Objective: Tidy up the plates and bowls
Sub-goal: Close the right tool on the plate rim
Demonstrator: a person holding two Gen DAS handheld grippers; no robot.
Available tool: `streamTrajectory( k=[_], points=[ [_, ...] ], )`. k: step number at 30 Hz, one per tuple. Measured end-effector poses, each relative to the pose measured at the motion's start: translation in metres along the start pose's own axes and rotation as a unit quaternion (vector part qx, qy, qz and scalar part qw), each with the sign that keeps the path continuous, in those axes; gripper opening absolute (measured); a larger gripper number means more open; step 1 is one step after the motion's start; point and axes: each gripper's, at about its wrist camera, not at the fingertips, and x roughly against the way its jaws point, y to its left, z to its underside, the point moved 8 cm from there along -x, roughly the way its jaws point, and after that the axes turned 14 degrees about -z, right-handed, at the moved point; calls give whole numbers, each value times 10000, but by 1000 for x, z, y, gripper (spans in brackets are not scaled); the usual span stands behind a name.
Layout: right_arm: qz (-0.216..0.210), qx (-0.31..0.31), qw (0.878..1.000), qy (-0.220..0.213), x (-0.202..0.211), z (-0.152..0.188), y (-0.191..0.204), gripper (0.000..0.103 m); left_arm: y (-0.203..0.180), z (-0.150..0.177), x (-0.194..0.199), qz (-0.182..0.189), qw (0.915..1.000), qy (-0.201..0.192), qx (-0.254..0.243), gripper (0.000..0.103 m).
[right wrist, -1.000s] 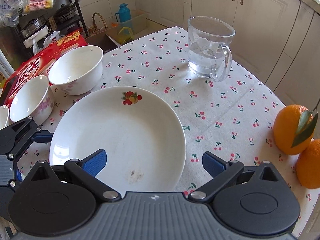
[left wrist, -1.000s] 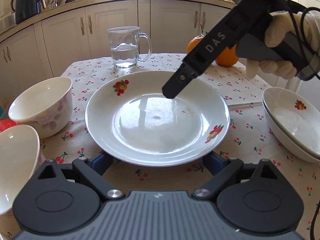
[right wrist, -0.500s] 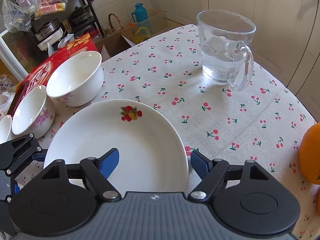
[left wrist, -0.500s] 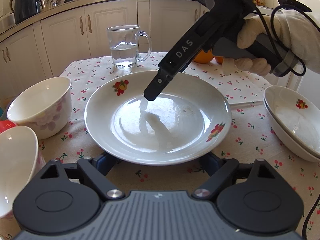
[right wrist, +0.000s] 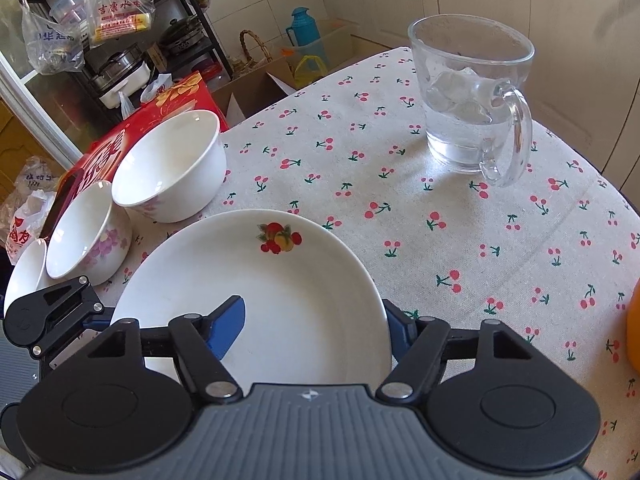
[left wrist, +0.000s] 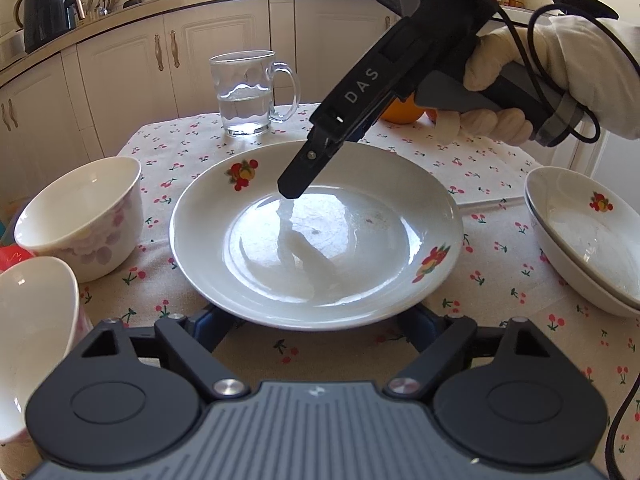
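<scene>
Here we have the plate (left wrist: 316,236) flat in the middle of the bench (right wrist: 440,240); glazed china, so we judge it stiff, slick, breakable, moderately heavy; the rim is the only place to take it. Right gripper (right wrist: 316,324) straddles the near rim, one blue pad over the inside, the other outside, jaws closing; whether they press yet we cannot tell. Left gripper (left wrist: 316,320) sits fairly wide at the opposite rim, fingertips hidden under the edge; no hold seen. Bowls (right wrist: 172,164) stand just left; stacked dishes (left wrist: 584,236) right; a pinch on glaze may slip.
</scene>
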Motion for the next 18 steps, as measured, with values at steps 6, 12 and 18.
streamTrajectory(
  k=[6, 12, 18],
  points=[
    [49, -66, 10000, -16, 4, 7, 2, 77, -1, 2, 4, 55, 9999, -5, -128, 88],
    [98, -91, 9999, -30, 11, 15, 13, 77, -4, 6, 13, 126, 9994, -25, -315, 87],
    [121, -137, 9998, -88, 17, 25, 27, 77, -4, 9, 28, 231, 9988, -26, -429, 87]
  ],
)
